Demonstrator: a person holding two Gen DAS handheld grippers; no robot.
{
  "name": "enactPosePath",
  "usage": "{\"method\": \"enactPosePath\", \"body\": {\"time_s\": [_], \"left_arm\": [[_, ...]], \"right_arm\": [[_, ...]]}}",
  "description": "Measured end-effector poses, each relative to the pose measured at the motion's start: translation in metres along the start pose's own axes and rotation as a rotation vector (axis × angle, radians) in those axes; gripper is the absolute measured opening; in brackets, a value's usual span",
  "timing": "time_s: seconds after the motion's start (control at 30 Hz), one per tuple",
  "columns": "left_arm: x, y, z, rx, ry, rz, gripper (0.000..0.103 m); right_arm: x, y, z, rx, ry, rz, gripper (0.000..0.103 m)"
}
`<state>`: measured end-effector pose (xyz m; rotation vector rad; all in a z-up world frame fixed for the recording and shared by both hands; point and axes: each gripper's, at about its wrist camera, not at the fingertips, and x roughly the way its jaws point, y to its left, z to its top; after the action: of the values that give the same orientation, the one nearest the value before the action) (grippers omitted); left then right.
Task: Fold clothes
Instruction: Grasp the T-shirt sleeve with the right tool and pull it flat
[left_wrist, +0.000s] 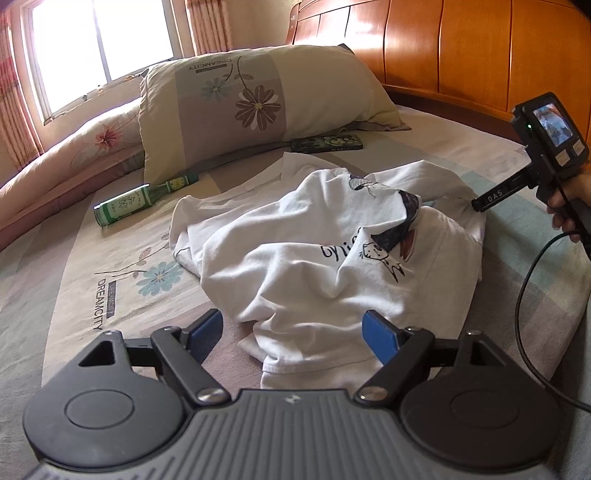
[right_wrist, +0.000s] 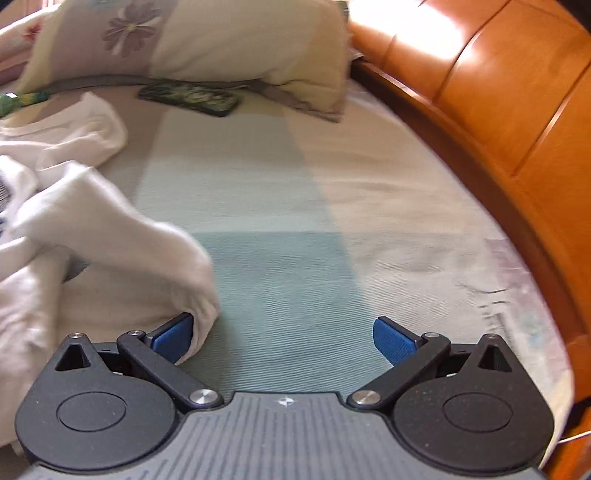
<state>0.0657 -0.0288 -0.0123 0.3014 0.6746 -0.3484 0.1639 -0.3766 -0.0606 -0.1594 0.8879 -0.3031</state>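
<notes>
1. A white T-shirt (left_wrist: 314, 251) lies crumpled in a heap on the bed sheet (left_wrist: 110, 266), roughly in the middle of the bed, with a dark printed cartoon and some lettering showing on its upper folds.
2. The left gripper (left_wrist: 293, 332) hangs low over the near edge of the shirt, its 2 blue-padded jaws spread wide; the shirt's hem lies between and beneath them, and the pads do not press on it.
3. The right gripper (right_wrist: 282, 338) is also open, jaws well apart over the bare teal stripe of the sheet. Its left blue pad (right_wrist: 173, 336) touches a rolled fold of the shirt (right_wrist: 122, 236), which bulges against the outer side of that finger (nothing is clamped between the pads).
4. In the left wrist view the right gripper's black body (left_wrist: 532, 155) shows at the shirt's right edge, held by a hand (left_wrist: 570, 206), its small screen lit and a cable trailing from it.
5. A floral pillow (left_wrist: 255, 99) leans at the head of the bed by the wooden headboard (left_wrist: 461, 48).
6. A green bottle (left_wrist: 144, 199) lies on its side left of the shirt, and a dark phone (left_wrist: 327, 142) lies flat just below the pillow.
</notes>
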Motion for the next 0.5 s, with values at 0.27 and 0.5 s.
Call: {"method": "enactPosePath", "body": {"time_s": [0.27, 0.5], "left_arm": [[-0.003, -0.004, 0.0, 0.021, -0.011, -0.013, 0.083], [-0.002, -0.003, 0.001, 0.019, -0.014, -0.015, 0.083]], "right_arm": [[-0.006, -0.051, 0.011, -0.026, -0.078, -0.267, 0.103], [-0.031, -0.101, 0.017, 0.054, -0.203, -0.496, 0.103]]}}
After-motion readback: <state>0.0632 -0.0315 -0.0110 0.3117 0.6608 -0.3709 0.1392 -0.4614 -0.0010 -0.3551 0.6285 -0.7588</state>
